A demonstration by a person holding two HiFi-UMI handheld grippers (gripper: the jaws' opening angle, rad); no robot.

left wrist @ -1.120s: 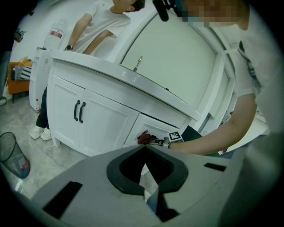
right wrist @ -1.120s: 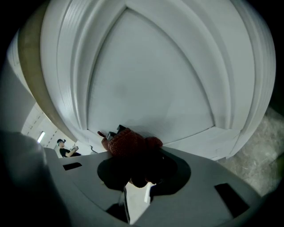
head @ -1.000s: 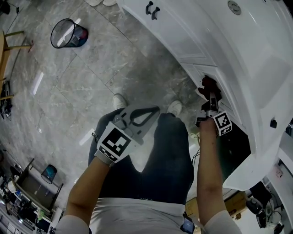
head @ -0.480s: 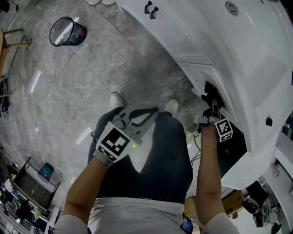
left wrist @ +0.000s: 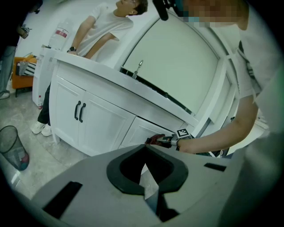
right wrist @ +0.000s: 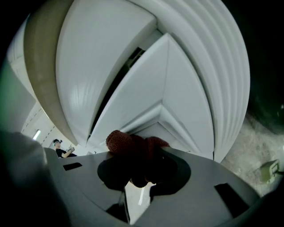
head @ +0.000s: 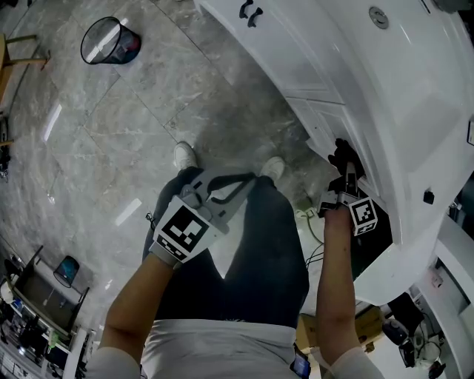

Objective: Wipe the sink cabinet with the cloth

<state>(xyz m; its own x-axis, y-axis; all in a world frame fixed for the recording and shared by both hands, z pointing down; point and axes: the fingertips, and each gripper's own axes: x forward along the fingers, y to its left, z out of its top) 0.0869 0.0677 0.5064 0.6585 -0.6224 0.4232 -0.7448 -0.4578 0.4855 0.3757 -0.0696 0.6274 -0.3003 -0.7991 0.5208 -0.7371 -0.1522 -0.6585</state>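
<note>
A dark red cloth (head: 341, 154) is pressed against the front of the white sink cabinet (head: 318, 81), just below its drawer panel. My right gripper (head: 345, 169) is shut on it. In the right gripper view the cloth (right wrist: 133, 142) bunches between the jaws, right up against the panelled cabinet front (right wrist: 168, 80). My left gripper (head: 250, 178) hangs over my legs, away from the cabinet, shut with nothing in it. The left gripper view looks across its jaws (left wrist: 144, 153) to the cabinet (left wrist: 102, 122) and to the cloth (left wrist: 155, 140) in the right gripper.
A wire waste bin (head: 109, 41) stands on the grey tiled floor at the far left. Black door handles (head: 252, 11) sit further along the cabinet. A dark open cabinet bay (head: 374, 248) is beside my right arm. Another person (left wrist: 95, 31) leans on the counter near the faucet (left wrist: 138, 68).
My right gripper has slid the cloth a short way along the cabinet front, toward me. The left gripper stays over my legs. My head has shifted slightly.
</note>
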